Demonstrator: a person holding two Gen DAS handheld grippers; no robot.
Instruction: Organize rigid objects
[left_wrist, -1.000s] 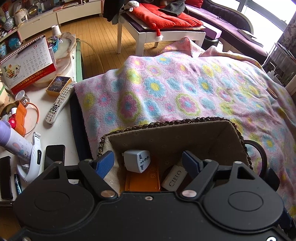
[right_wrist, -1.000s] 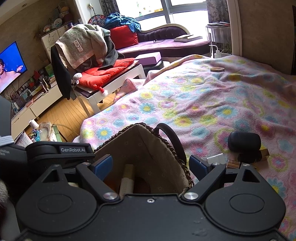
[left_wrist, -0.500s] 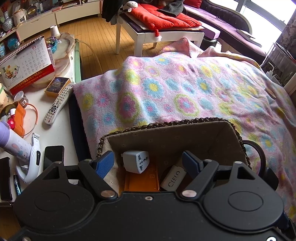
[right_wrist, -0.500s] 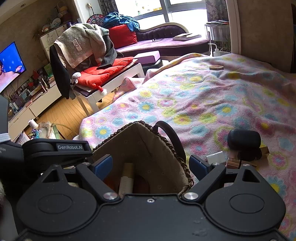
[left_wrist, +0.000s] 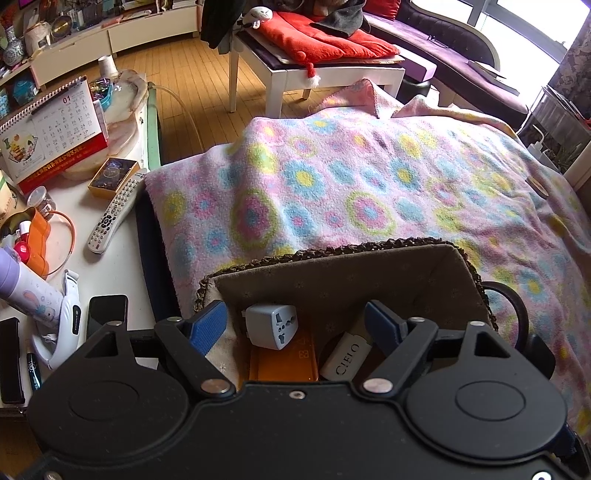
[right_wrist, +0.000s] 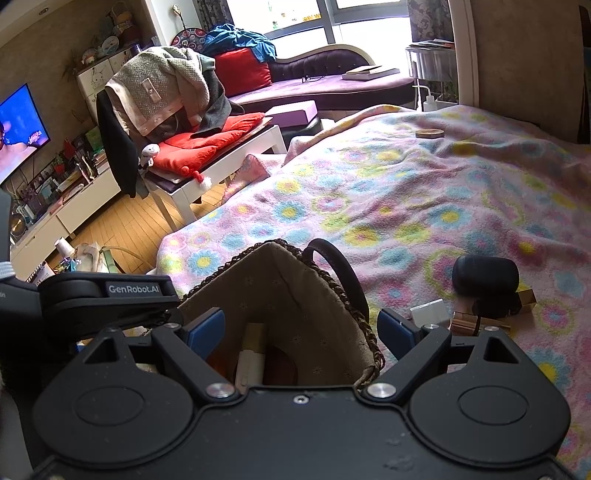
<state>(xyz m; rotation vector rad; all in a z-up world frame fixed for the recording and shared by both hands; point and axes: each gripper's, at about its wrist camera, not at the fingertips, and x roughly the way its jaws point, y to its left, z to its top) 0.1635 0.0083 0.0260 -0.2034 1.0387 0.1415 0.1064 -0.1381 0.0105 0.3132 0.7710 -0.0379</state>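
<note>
A woven basket (left_wrist: 351, 273) with a beige lining stands on the flowered blanket. Inside lie a white travel adapter (left_wrist: 271, 326), an orange box (left_wrist: 282, 360) and a white tube marked CIELO (left_wrist: 345, 356). My left gripper (left_wrist: 295, 326) hangs over the basket's mouth, its jaws opening, with no pad touching anything. My right gripper (right_wrist: 301, 328) is open astride the right wall of the basket (right_wrist: 295, 295), holding nothing. To its right on the blanket lie a black cylinder (right_wrist: 485, 275), a white block (right_wrist: 428, 310) and small gold boxes (right_wrist: 476, 321).
A bedside table (left_wrist: 110, 266) at the left carries a remote (left_wrist: 116, 210), a calendar (left_wrist: 51, 129), a phone (left_wrist: 107, 314) and other clutter. A round wooden disc (right_wrist: 428, 133) lies far up the bed. A white bench (right_wrist: 229, 162) with red cushions stands beyond the bed's foot.
The left gripper's jaws have spread slightly wider. Both hands and the things in the basket have stayed where they were.
</note>
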